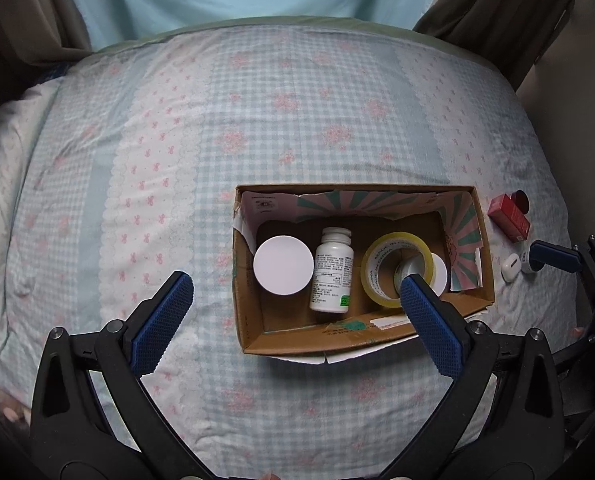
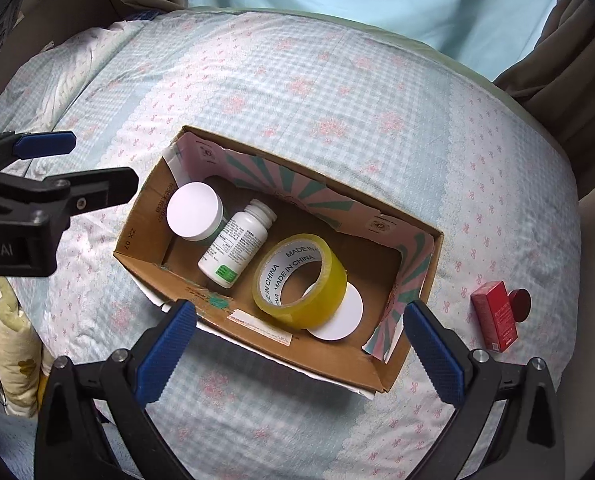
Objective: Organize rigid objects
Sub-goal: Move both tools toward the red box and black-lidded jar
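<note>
Inside the open brown cardboard box (image 2: 257,354) lies a yellow tape roll (image 2: 299,282); both the left gripper (image 1: 293,292) and the right gripper (image 2: 299,322) hang above it, fingers spread, holding nothing.

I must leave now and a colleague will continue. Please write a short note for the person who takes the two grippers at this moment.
Left gripper: open, empty, above the cardboard box.
Right gripper: open, empty, over the box's near wall.
In the box: white-lidded jar, white pill bottle, yellow tape roll lying partly on a second white lid.
Still on the bedspread, right of the box: red box with a round red item beside it, a white earbud case, and a small white item behind the right gripper's finger.
Left: put these in.
</note>
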Available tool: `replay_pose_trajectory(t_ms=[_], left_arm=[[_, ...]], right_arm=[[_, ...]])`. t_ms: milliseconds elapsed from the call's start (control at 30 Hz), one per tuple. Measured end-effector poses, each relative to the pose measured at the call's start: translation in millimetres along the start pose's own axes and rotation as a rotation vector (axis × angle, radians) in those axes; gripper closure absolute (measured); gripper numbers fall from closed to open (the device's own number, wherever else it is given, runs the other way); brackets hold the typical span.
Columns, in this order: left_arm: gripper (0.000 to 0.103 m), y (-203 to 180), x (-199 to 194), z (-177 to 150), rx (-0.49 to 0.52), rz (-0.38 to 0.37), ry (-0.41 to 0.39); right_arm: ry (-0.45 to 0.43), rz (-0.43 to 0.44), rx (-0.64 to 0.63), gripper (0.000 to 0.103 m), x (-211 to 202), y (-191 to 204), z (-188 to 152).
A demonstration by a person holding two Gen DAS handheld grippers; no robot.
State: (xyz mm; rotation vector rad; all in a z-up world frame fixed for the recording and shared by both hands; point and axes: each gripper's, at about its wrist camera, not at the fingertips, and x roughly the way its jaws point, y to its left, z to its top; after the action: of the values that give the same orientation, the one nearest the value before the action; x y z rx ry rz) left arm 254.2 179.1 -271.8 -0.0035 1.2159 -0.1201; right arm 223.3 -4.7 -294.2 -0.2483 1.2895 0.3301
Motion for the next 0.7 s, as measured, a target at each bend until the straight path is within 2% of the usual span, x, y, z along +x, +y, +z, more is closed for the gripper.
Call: replay_pose_trajectory(t_ms=[200, 333, 567, 700], left_arm=[[0.0, -13, -37, -9, 0.039, -0.021, -0.057], [0.0, -35, -52, -8, 0.09, -0.049, -0.081], [0.0, -97, -61, -2, 0.245, -0.078, -0.11], [0.0, -142, -61, -1, 0.342, -0.1, -0.111]], right_arm=[[-0.031, -0.034, 0.081, 0.0, -43, -3, -19], [-0.037, -0.076, 0.169, 0.0, -70, -18, -36], [-0.062, -0.133, 0.425, 0.0, -107, -69, -78], [-0.062, -0.169, 0.53, 0.0, -118, -101, -104]])
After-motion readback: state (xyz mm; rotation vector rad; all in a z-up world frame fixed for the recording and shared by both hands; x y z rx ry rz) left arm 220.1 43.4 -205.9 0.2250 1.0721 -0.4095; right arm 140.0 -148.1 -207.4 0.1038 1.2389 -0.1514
